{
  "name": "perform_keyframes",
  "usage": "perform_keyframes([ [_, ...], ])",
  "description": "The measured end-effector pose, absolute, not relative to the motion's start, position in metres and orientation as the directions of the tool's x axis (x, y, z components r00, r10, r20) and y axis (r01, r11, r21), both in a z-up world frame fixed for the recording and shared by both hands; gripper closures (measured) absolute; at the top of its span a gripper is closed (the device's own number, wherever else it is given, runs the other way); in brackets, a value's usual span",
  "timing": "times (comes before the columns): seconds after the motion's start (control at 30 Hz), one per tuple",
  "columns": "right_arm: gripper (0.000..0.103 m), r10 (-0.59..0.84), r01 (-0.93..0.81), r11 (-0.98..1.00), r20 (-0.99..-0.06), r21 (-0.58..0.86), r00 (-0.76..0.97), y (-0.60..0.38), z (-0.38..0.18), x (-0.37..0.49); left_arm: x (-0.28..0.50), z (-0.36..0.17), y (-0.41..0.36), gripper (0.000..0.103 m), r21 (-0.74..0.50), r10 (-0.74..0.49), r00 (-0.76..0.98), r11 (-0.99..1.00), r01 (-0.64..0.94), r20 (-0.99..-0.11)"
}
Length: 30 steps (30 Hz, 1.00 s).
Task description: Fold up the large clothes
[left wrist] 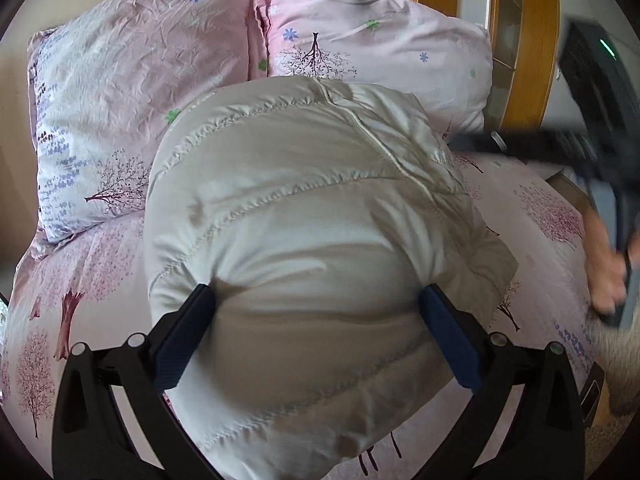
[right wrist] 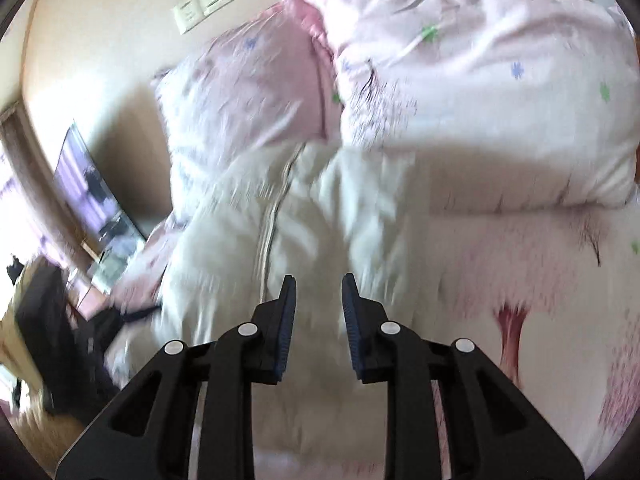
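Jacket (left wrist: 304, 208), cream, quilted and puffy, lies bundled on the pink printed bedsheet (left wrist: 536, 216), its far end touching the two pillows (left wrist: 132, 80) at the head of the bed. Zipper line (left wrist: 384, 148) runs roughly away from you toward the pillows, so the garment's long axis lies straight ahead of your left gripper (left wrist: 316, 304). That gripper stands spread wide, its blue pads pressed into either side of the near padded bulk; the fabric bulges between them, straddled and squeezed rather than pinched flat. Your right gripper (right wrist: 320, 292) hangs above the jacket's right portion with a narrow gap between its pads and nothing in them; that view is blurred, so finer detail is not readable. Left hand is the nearer tool and already has contact; the right sits clear, over to the side. Next fold likely runs along the zipper axis, toward or away from the pillows. Containers: none in view. Surroundings: wall switch plate (right wrist: 208, 0), wooden bed frame (left wrist: 528, 60), dark screen (right wrist: 96, 192) at left.
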State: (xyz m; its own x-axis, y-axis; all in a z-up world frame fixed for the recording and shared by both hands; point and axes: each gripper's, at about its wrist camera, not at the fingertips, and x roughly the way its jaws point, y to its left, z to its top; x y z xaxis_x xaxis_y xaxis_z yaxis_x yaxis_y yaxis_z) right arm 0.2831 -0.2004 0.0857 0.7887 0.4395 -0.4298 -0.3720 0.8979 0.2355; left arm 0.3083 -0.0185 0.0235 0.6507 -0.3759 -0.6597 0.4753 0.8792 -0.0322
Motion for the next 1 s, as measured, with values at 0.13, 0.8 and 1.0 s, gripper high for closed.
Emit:
perform_keyframes([
  [0.13,0.078,0.399,-0.340,0.917,-0.477,0.210,0.783,-0.184,0.092,0.322,0.308,0.023,-0.019,0.002,-0.029,-0.374,0.658,0.881,0.472,-0.654],
  [0.8,0.079,0.326,-0.220,0.945,-0.652,0.242,0.684,-0.189,0.034,0.366,0.300,0.025,-0.040,0.002,0.062,-0.320,0.724,0.893,0.446,-0.611],
  [1.0,0.078,0.359,-0.275,0.933,-0.522,0.233,0.774,-0.196,0.048,0.305,0.302,0.025,-0.034,0.002,0.052,-0.311,0.725,0.901,0.430,-0.614],
])
